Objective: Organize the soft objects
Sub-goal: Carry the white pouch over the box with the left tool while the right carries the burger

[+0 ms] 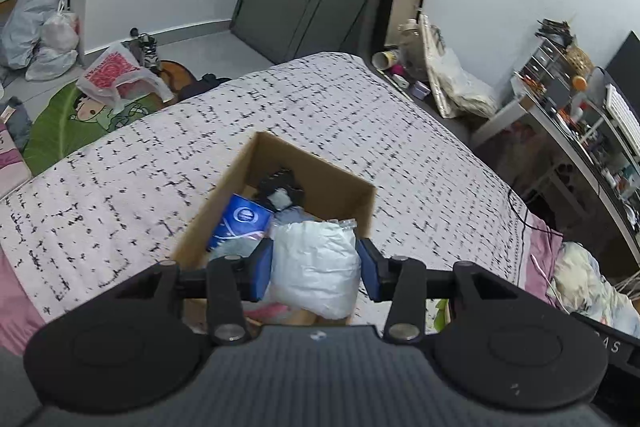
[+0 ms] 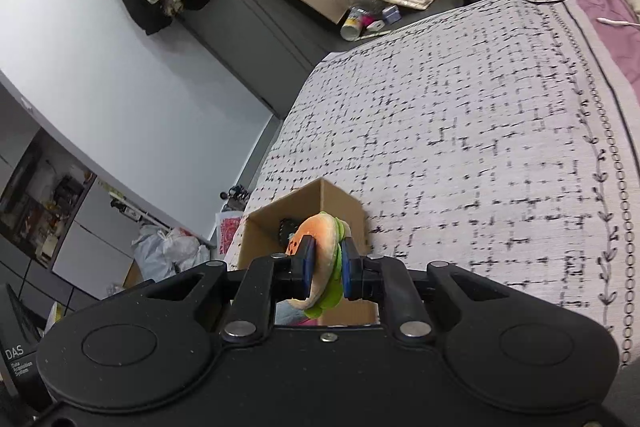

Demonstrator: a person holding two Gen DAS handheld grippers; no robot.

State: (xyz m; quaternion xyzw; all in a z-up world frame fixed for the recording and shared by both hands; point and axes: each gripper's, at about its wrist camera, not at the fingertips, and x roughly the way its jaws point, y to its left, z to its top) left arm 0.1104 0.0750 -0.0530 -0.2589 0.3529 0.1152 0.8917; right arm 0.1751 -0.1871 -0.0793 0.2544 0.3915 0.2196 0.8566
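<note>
My left gripper is shut on a white, plastic-wrapped soft bundle, held over the near end of an open cardboard box on the bed. In the box lie a blue packet and a black and white item. My right gripper is shut on a plush burger with an orange bun and green edge. It hangs just above the near rim of the same cardboard box; a dark item shows inside.
The box rests on a white bedspread with a black pattern. A pink sheet edge and a black cable lie to the right. Plastic bags and a green rug litter the floor at left. A cluttered desk stands right of the bed.
</note>
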